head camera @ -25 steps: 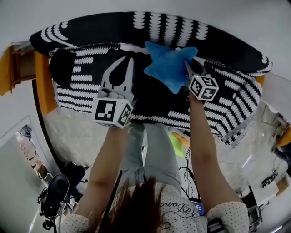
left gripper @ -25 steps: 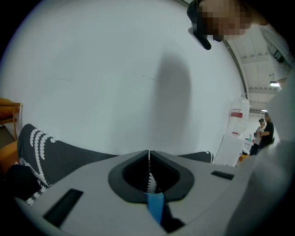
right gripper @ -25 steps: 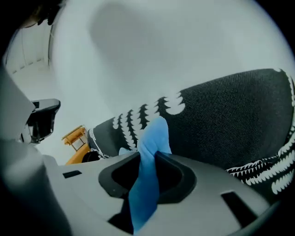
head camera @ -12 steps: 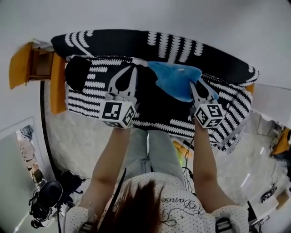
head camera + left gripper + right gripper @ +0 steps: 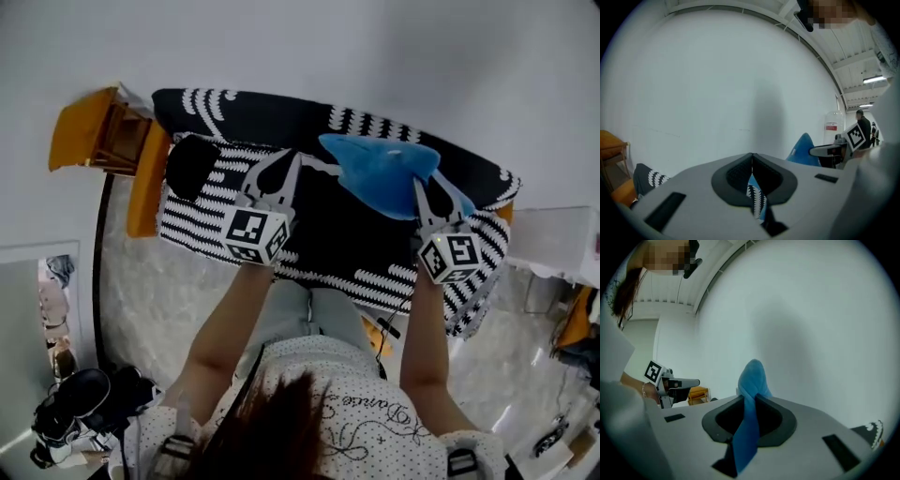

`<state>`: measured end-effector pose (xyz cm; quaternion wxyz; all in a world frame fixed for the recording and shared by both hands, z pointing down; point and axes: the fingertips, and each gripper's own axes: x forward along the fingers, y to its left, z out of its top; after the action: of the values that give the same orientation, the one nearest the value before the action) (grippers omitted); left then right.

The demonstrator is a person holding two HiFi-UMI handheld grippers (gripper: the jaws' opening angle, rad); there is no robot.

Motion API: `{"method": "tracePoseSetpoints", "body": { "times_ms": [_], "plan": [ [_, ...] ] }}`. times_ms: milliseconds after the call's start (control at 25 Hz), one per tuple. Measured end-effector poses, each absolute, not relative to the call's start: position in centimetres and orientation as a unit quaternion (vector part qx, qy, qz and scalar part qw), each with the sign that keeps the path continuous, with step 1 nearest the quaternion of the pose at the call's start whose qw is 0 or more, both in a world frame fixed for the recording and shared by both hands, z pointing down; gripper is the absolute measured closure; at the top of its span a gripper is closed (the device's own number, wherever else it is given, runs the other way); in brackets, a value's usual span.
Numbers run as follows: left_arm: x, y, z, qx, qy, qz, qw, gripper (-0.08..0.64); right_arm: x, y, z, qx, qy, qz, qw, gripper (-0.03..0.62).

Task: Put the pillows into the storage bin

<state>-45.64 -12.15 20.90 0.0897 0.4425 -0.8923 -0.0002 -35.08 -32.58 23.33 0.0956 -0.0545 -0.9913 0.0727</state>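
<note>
A person bends over a black-and-white patterned cover point(image 5: 361, 274), holding a blue pillow point(image 5: 380, 173) up in the right gripper point(image 5: 427, 192). Its fingers have just been closing and pinch a fold of the pillow between them. The pillow hangs above the cover's far side, close before a white wall point(image 5: 375, 56). The left gripper point(image 5: 284, 167), well apart from the pillow, has its fingers pressed tight on a strip of zigzag fabric point(image 5: 754, 199) with blue backing. Whether that strip belongs to the cover cannot be told. A black cushion point(image 5: 192, 164) lies on the cover just left of that gripper. An orange chair point(image 5: 103, 136) stands at the cover's left end. Dark equipment point(image 5: 75, 412) sits on the pale floor point(image 5: 141, 281) beside the person.
</note>
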Motion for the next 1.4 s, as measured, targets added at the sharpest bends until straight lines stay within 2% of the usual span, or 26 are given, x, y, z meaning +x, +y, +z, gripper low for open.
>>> {"method": "tracePoseSetpoints", "body": {
  "times_ms": [240,760,1120,1400],
  "plan": [
    [-44.4,-10.7,19.0,0.445,-0.892,-0.004,0.076,0.555,-33.2,-31.5,19.3,-0.046,-0.995,0.065,0.063,0.517],
    [-42.9,-6.9,17.1,0.520,-0.852,-0.008,0.061,0.555,-27.5,-25.2,16.6,0.051,-0.996,0.049,0.045,0.518],
    [-39.2,-3.8,15.9,0.600,-0.798,-0.014,0.046,0.555,-19.8,-18.3,15.0,0.148,-0.988,0.052,0.020,0.520],
    [-32.8,-5.9,15.9,0.681,-0.730,-0.020,0.050,0.556,-10.9,-15.6,14.8,0.247,-0.968,0.050,0.022,0.520]
  ]
}}
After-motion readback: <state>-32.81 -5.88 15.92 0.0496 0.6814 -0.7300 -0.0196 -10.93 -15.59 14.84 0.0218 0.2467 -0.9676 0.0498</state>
